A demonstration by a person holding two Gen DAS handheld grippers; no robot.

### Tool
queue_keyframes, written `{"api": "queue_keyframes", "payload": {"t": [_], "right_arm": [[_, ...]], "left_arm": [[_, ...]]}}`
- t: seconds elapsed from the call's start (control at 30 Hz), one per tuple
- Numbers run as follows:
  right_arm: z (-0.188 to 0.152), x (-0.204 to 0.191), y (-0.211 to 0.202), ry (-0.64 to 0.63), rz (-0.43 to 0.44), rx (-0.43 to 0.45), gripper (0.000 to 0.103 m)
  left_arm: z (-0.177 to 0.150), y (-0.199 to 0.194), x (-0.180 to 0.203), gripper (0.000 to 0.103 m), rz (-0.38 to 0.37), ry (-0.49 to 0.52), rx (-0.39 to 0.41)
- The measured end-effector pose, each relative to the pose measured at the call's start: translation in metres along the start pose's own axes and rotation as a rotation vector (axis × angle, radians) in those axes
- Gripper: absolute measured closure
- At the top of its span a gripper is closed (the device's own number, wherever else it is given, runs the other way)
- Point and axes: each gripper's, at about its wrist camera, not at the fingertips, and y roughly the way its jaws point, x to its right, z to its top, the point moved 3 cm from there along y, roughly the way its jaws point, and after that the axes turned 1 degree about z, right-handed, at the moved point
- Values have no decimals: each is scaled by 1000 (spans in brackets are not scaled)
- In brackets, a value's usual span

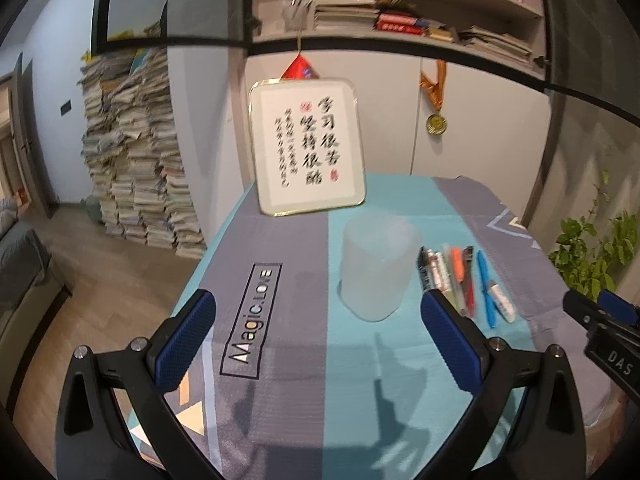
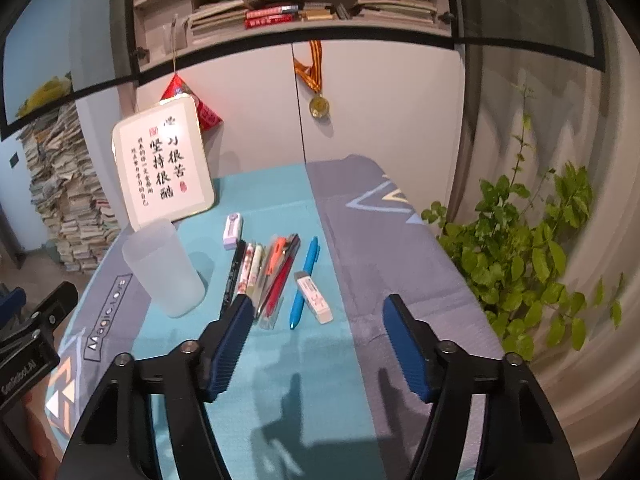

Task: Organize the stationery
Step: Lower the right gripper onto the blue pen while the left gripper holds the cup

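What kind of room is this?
Probably a home study. Bookshelves run above the cupboards, a tall pile of books and papers stands on the floor, and pens lie beside a frosted cup on the clothed table.

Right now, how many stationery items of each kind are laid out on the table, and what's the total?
Pens: 7, a bundle of six plus a separate blue one
Erasers: 1
Correction tape: 1
Frosted cup: 1
Total: 10

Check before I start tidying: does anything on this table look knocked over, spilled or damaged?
Nothing stands out. The frosted cup stands upright and looks empty, the pens lie side by side right of it, and both grippers are open, holding nothing.
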Motion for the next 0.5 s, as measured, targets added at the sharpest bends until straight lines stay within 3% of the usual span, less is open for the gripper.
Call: {"api": "queue_keyframes", "payload": {"t": [0.2, 0.5], "right_arm": [[-3, 4, 22, 19, 4, -61, 40], [2, 4, 64, 29, 14, -154, 40]], "left_arm": [[-8, 29, -12, 1, -14, -25, -57], [-2, 70, 5, 1, -208, -28, -98]]}}
